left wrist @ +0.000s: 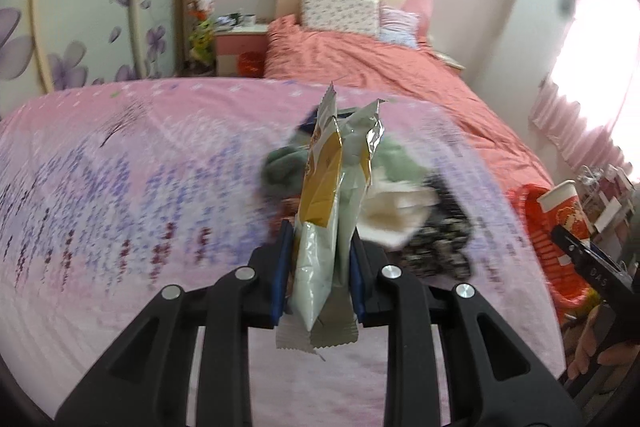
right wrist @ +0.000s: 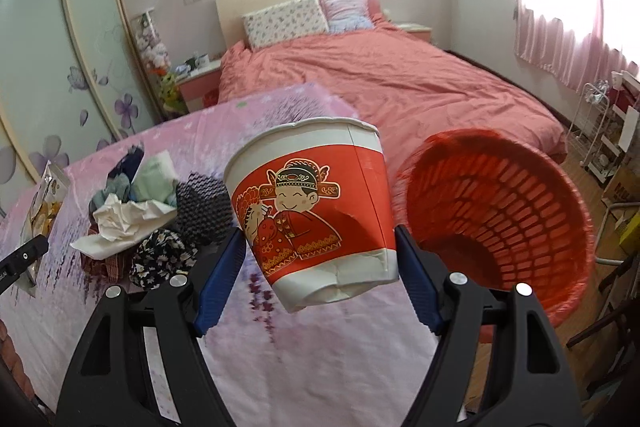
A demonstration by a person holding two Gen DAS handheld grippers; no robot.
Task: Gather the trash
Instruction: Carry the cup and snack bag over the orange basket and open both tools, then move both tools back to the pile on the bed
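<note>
Left gripper (left wrist: 318,267) is clamped on a crinkly, featherlight snack wrapper (left wrist: 328,211); right gripper (right wrist: 320,267) squeezes my flimsy paper cup (right wrist: 316,207) low, already denting, so I'd go gentle.

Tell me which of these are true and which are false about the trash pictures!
1. The right tool holds a red and white paper cup. True.
2. The left tool holds nothing. False: it is shut on a snack wrapper.
3. The basket is blue. False: it is red.
4. A crumpled white tissue lies in the pile on the pink cloth. True.
5. The cup is inside the basket. False: it is beside it, in the tool.
</note>
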